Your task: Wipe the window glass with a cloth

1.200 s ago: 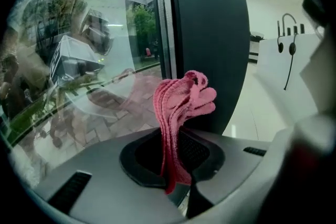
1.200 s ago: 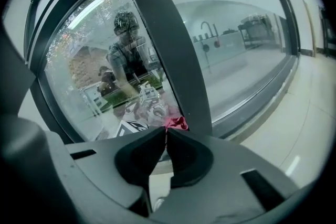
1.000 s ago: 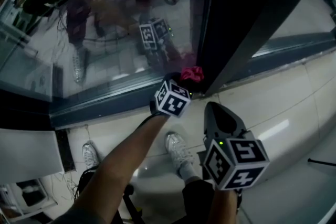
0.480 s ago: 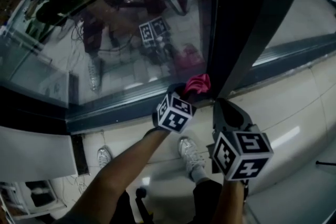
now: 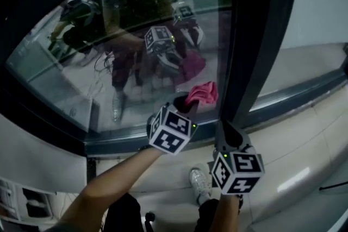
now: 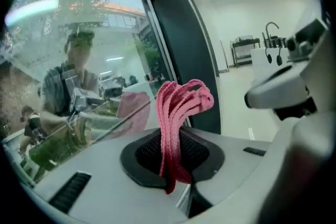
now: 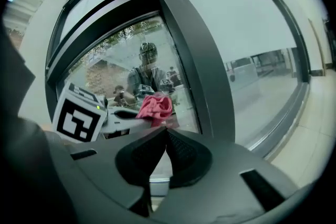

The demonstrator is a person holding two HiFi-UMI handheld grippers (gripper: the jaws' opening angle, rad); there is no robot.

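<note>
My left gripper (image 5: 186, 105) has its jaws clenched on a soft, pink, bunched cloth (image 5: 202, 93); the folds stand up out of the pads in loose ridges, free at the top. The cloth sits just left of the dark vertical metal window post (image 5: 255, 35), low on the large pane of window glass (image 5: 109, 62); I cannot tell whether the fabric touches the pane, though its pink reflection lies close above it. My right gripper (image 5: 227, 133) hangs below the foot of that post, jaws pressed together on nothing.

I judge the cloth light, limp and easily squashed; it will likely drag and fold over under pressure, so the hold belongs low on the bunch, leaving a wad ahead of the jaws to meet the pane before the hard tips do. The glass is stiff, smooth and fragile; flat, even pressure should suit it, not a jab.

In the way: the post bounds any stroke to the right; the dark bottom frame rail (image 5: 125, 141), left of the post's foot, bounds it below; the right gripper is near enough to the left one to bump on a wide sweep. Pale glossy floor tiles (image 5: 304, 155) spread right of the post; a white shoe (image 5: 200, 182) shows beneath its foot.
</note>
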